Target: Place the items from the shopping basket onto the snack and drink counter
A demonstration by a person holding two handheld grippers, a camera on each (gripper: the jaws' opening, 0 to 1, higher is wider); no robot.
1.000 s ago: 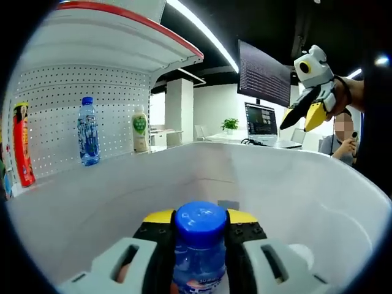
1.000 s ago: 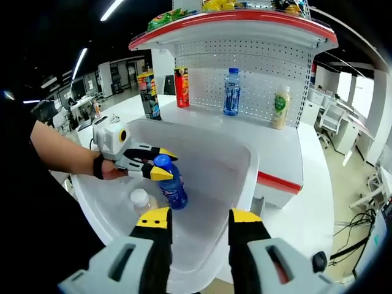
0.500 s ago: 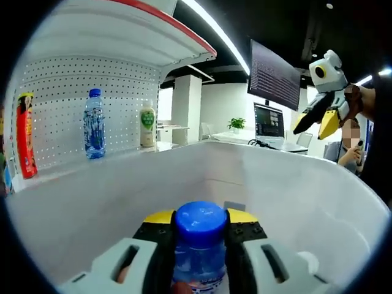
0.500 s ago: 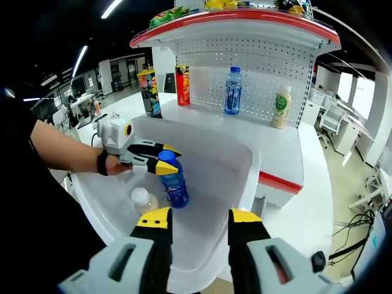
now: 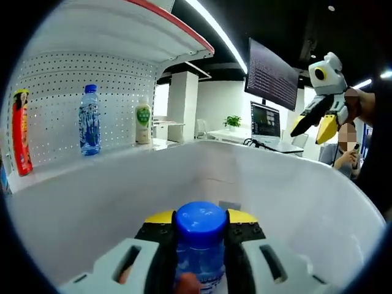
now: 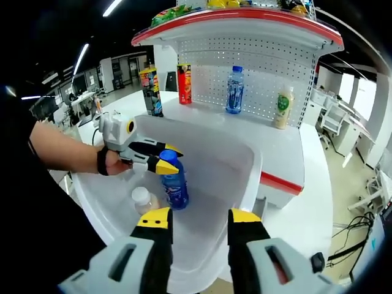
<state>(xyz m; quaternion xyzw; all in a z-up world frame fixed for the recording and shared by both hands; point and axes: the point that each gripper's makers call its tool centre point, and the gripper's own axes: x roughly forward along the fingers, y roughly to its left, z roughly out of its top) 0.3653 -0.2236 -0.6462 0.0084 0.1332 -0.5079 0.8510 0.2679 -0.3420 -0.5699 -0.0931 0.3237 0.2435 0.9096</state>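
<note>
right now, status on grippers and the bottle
Left gripper shut on blue-capped bottle inside basket. Right gripper open above. Second bottle beside it.

No text is readable from my tongs' cameras. The labels on the blue-capped bottle [image 6: 174, 184], the shelf's water bottle [image 6: 233, 90], pale bottle [image 6: 282, 107] and red canister [image 6: 184, 84] are too blurred, and the lines on the wall screen [image 5: 272, 75] are too small.
</note>
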